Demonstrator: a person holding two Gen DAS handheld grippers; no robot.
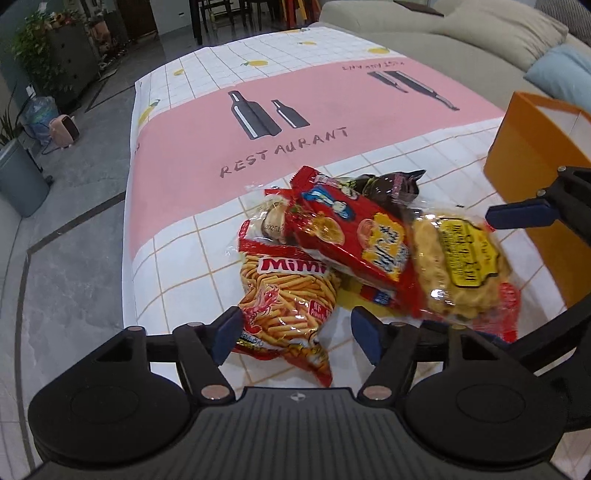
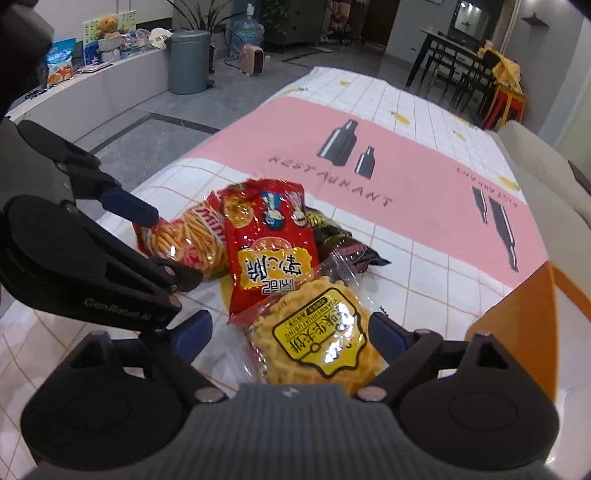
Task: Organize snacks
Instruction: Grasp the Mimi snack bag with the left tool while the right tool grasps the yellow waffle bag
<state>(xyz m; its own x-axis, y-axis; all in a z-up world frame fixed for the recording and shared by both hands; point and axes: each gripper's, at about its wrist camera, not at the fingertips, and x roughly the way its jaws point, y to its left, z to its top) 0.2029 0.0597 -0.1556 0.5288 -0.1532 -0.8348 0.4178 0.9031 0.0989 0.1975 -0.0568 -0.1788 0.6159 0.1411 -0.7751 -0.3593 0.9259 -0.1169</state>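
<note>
A pile of snack packets lies on the tablecloth. The Mimi prawn-stick bag (image 1: pixel 288 295) (image 2: pixel 184 236) lies between the open fingers of my left gripper (image 1: pixel 295 332). A red cracker packet (image 1: pixel 354 240) (image 2: pixel 269 251) lies across the pile, with a dark packet (image 1: pixel 391 188) (image 2: pixel 340 240) behind it. A clear bag of yellow crisps with a yellow label (image 1: pixel 465 269) (image 2: pixel 317 339) lies between the open fingers of my right gripper (image 2: pixel 291 332). Neither gripper holds anything. The right gripper's finger (image 1: pixel 524 214) shows in the left wrist view, and the left gripper (image 2: pixel 110 236) shows in the right wrist view.
An orange box (image 1: pixel 535 166) (image 2: pixel 524 325) stands open at the right of the pile. The table carries a pink and white checked cloth (image 1: pixel 295 92) (image 2: pixel 406 166). A beige sofa (image 1: pixel 443 33) runs along the far side. A grey bin (image 2: pixel 188 62) stands on the floor.
</note>
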